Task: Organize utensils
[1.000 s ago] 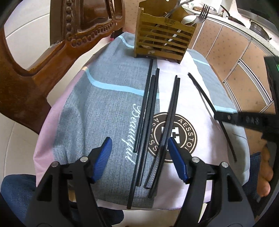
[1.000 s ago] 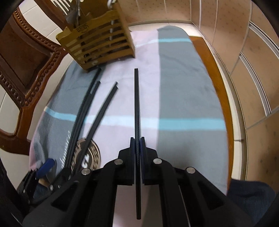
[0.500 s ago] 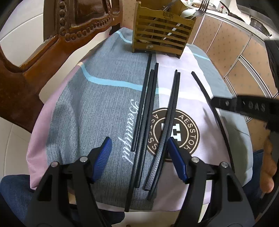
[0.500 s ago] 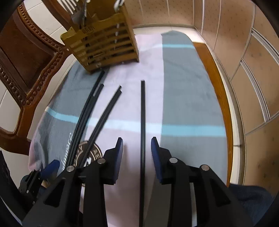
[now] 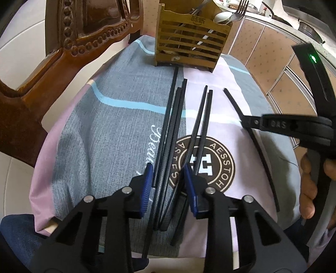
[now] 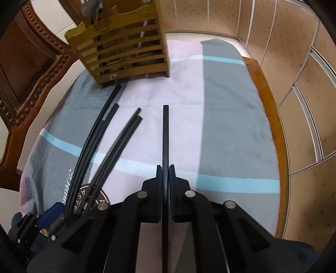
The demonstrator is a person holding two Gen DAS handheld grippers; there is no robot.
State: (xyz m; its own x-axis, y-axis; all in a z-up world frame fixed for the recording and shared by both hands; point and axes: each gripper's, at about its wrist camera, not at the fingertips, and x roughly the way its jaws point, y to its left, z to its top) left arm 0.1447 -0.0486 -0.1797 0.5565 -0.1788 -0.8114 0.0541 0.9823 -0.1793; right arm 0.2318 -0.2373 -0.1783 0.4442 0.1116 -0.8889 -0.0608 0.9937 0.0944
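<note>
On the cloth-covered surface we judge little done: our right gripper has its jaws clamped on one chopstick, our left gripper straddles five others with jaws apart, and the wooden holder waits beyond.

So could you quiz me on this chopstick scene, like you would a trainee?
1. True or false: the right gripper is shut on a single chopstick.
2. Where is the fork? A) on the cloth B) in the wooden holder C) in the left gripper
3. Fill in: the left gripper's jaws stand ____.

Key: 1 true; 2 B; 3 open.
</note>
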